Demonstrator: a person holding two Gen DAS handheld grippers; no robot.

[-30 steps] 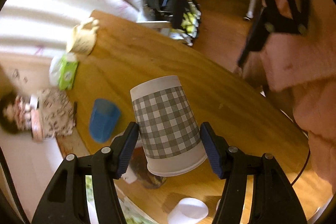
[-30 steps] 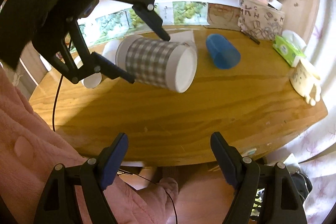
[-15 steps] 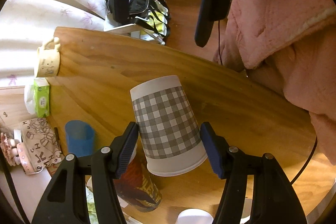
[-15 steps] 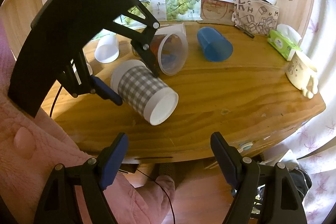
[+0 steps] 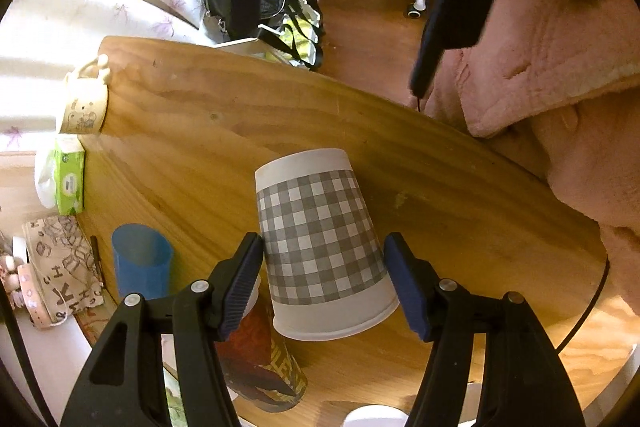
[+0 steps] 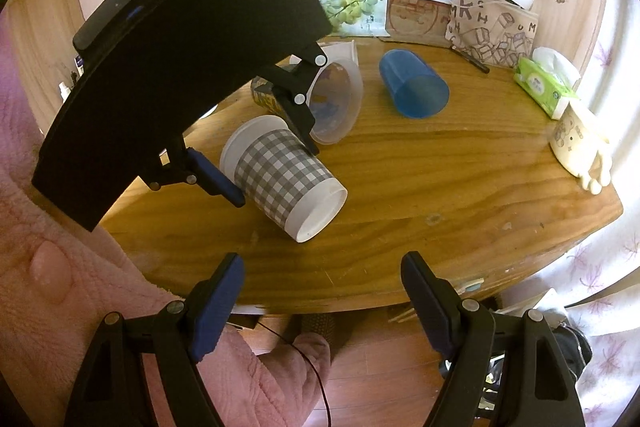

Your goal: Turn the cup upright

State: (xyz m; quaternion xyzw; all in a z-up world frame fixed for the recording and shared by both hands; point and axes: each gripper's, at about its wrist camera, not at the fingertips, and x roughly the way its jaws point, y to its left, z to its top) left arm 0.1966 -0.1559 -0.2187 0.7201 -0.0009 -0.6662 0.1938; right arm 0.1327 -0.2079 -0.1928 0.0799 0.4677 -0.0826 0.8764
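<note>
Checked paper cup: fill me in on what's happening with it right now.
A person in a pink robe holds a gripper in each hand. The left gripper has its jaws closed on the checked paper cup near its rim, holding it tilted with its closed base angled down toward the wooden table, so it is not yet upright. The right gripper hangs open and empty off the table's near edge. A blue cup and a clear plastic cup lie on their sides behind.

Five cups: checked (image 6: 286,183), blue (image 6: 414,89), clear (image 6: 336,99), brown (image 5: 260,359), white (image 5: 374,417).
</note>
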